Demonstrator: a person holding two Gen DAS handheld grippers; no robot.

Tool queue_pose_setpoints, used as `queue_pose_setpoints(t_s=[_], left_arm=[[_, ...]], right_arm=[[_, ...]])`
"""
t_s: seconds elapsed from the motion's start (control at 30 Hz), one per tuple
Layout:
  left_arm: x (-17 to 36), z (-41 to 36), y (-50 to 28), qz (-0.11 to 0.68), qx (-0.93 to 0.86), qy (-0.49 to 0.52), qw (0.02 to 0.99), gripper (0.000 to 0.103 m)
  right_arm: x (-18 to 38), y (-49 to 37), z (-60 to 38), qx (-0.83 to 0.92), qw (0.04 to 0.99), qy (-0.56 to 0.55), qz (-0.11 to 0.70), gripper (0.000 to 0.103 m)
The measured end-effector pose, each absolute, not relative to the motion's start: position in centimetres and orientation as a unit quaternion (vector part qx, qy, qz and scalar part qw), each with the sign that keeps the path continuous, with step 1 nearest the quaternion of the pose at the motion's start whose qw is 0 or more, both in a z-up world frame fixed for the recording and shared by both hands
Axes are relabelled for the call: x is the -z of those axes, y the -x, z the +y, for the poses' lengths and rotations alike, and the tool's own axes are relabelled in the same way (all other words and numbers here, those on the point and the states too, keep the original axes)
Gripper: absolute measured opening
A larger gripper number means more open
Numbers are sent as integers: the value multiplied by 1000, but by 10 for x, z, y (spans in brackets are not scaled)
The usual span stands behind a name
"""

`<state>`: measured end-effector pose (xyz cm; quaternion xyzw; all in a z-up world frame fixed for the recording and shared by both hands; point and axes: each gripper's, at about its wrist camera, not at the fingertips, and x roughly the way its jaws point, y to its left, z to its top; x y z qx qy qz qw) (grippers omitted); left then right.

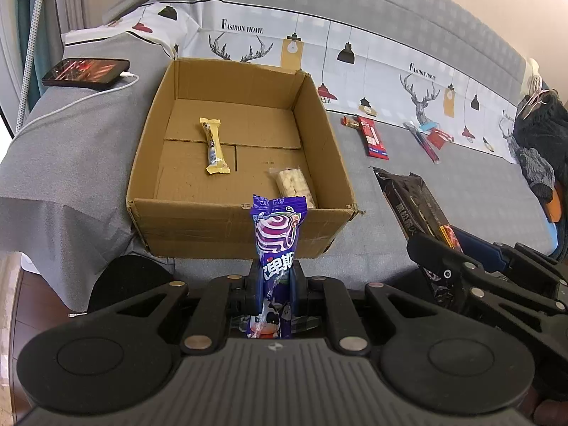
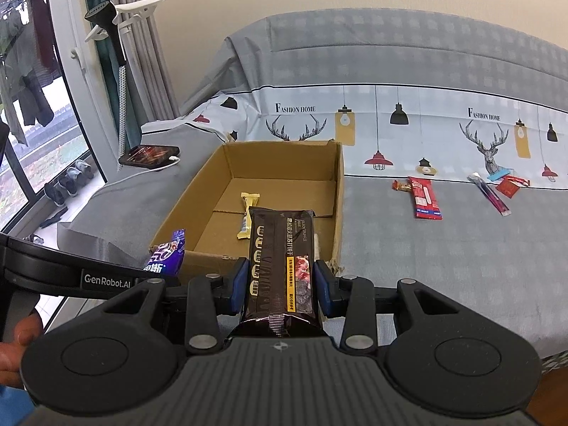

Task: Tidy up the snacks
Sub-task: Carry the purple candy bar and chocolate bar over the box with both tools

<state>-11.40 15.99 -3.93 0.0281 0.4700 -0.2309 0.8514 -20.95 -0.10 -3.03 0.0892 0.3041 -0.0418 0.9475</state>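
Note:
An open cardboard box (image 1: 245,227) sits on the grey bed; it also shows in the right wrist view (image 2: 177,223). Inside lie a yellow bar (image 1: 213,145) and a clear pack of pale biscuits (image 1: 294,184). My left gripper (image 1: 277,277) is shut on a purple candy packet (image 1: 277,245), held upright just before the box's near wall. My right gripper (image 2: 280,284) is shut on a dark brown cracker pack (image 2: 280,266), held at the box's near right corner. The purple packet also shows in the right wrist view (image 2: 167,255).
Red snack packets (image 2: 424,198) and a purple stick (image 2: 491,197) lie on the bed to the right of the box. A phone (image 1: 85,72) on a white cable lies left of the box. Dark clothing (image 1: 539,135) is piled at far right.

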Motion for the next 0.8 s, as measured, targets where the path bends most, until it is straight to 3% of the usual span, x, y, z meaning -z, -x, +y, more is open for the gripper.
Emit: queue_pose_setpoints(t_s=[0.8], left_arm=[[45,160,110,478,229,-23,848,15]], right_arm=[[35,204,2,41,944,-91,313,41]])
